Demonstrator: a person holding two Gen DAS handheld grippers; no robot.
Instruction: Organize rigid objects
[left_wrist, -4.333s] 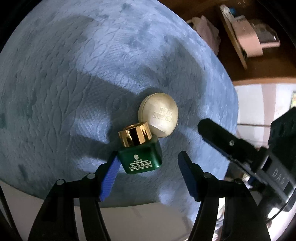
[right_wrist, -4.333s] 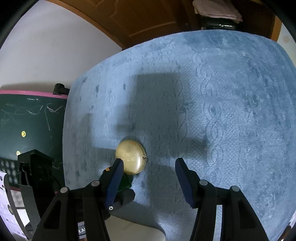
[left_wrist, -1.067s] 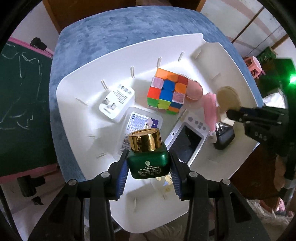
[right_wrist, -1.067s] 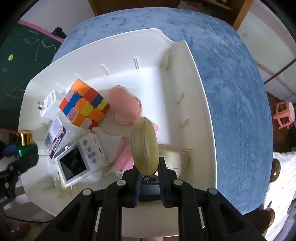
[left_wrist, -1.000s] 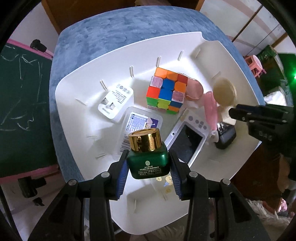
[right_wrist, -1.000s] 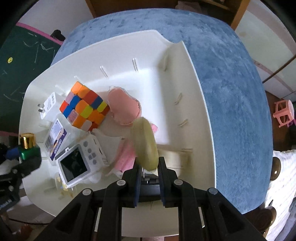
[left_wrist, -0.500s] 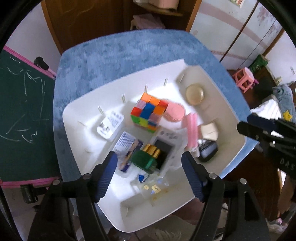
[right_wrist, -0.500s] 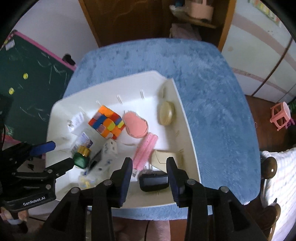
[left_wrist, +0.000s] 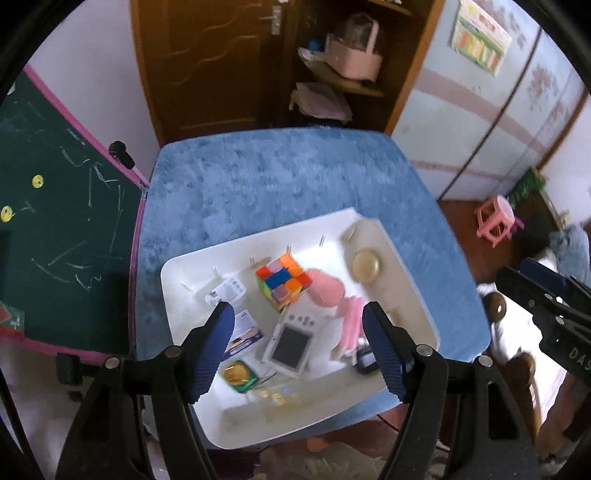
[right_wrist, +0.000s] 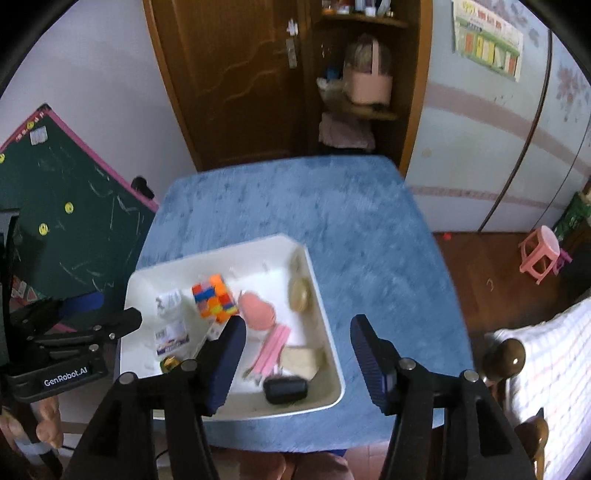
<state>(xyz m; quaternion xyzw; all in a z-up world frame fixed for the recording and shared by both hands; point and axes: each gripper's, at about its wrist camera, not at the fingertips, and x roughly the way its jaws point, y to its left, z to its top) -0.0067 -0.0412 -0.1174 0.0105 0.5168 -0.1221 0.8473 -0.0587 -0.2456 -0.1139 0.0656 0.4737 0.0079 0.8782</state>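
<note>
A white tray (left_wrist: 413, 291) (right_wrist: 328, 354) sits on the blue table (left_wrist: 258, 177) (right_wrist: 369, 240). In it lie the green jar with a gold cap (left_wrist: 238, 373) (right_wrist: 169, 363), the round gold compact (left_wrist: 365, 265) (right_wrist: 298, 293), a colour cube (left_wrist: 282, 280) (right_wrist: 214, 297), a pink case (left_wrist: 327, 291), a handheld game (left_wrist: 290, 345) and a black charger (right_wrist: 285, 389). My left gripper (left_wrist: 299, 347) is open and empty high above the tray. My right gripper (right_wrist: 297, 363) is open and empty, also raised above it.
A green chalkboard (left_wrist: 55, 221) (right_wrist: 55, 229) leans left of the table. A wooden door (left_wrist: 207, 62) and a shelf with a pink box (left_wrist: 354, 55) stand behind. A pink stool (right_wrist: 541, 254) and a chair with a checked cover (right_wrist: 546, 373) are at the right.
Both grippers let go of the green jar and the gold compact into the tray, opened, and rose well above it. The view has widened to the whole room.
</note>
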